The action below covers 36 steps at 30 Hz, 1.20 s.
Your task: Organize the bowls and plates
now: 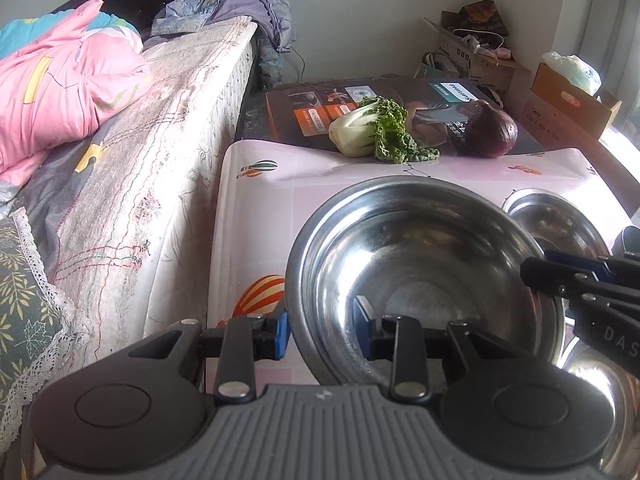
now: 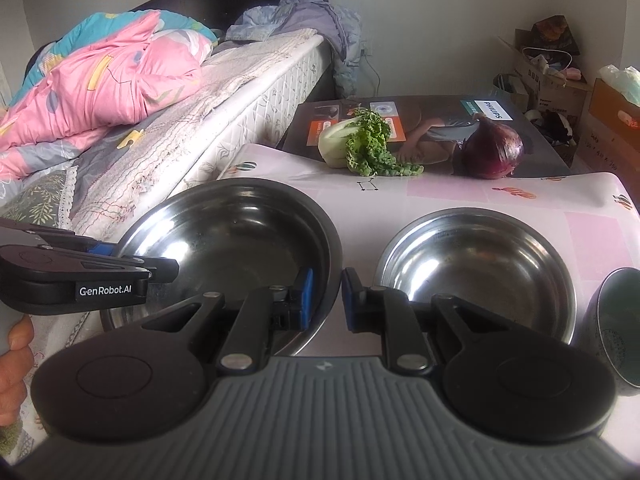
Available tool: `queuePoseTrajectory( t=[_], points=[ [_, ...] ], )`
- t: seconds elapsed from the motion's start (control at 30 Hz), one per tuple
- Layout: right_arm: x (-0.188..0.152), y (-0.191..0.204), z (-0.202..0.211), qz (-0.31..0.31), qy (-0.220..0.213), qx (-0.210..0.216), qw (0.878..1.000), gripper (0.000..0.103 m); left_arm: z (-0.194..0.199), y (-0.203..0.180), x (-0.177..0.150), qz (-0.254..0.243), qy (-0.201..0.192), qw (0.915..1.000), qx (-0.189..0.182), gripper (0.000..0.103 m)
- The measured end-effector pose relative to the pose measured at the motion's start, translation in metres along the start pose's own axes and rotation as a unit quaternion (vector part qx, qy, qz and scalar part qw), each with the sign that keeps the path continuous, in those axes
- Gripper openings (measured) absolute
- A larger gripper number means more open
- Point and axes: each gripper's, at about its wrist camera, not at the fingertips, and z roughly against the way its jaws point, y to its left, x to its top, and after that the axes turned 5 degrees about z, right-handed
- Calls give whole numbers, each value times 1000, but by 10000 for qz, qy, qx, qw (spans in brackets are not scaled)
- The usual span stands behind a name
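Grippers are straddling the big bowl [image 1: 420,272]: left gripper [image 1: 322,330] spread wide across its near rim, right gripper [image 2: 325,300] narrower across its right rim, small bowl [image 2: 480,268] sitting beyond-right.

Large stainless steel bowl [image 1: 420,264] [image 2: 228,248], round, shiny inside, upright, empty, resting on a pink patterned tablecloth [image 1: 260,216] [image 2: 480,196] at the side nearest a bed. Near rim straddled on two sides by blue-padded fingers, one inside and one outside each time. Smaller steel bowl [image 1: 556,224] [image 2: 476,268] just beside it, also upright and empty. Rim of a third shiny bowl [image 1: 600,392] partly visible, lower down.
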Motion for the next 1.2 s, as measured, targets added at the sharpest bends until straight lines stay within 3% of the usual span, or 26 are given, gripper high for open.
queuePoseTrajectory(
  t=[0.23,0.4,0.7,0.93,1.2],
  points=[
    [1,-31,28,-223,-172,-121,9995,16,9,-39,8,-321,-46,9993,-182,34],
    [-2,-67,52,-371,-259,-480,9978,16,5,-84,13,-599,-28,9972,-442,34],
    [-19,-141,63,-696,-44,-951,9930,16,-26,-155,17,-1078,278,9915,-676,34],
    [-30,-170,44,-909,210,-967,9909,16,-43,-173,17,-1174,453,9900,-632,34],
    [-29,-174,26,-969,316,-904,9907,16,-48,-175,17,-1236,517,9897,-504,34]
  ],
)
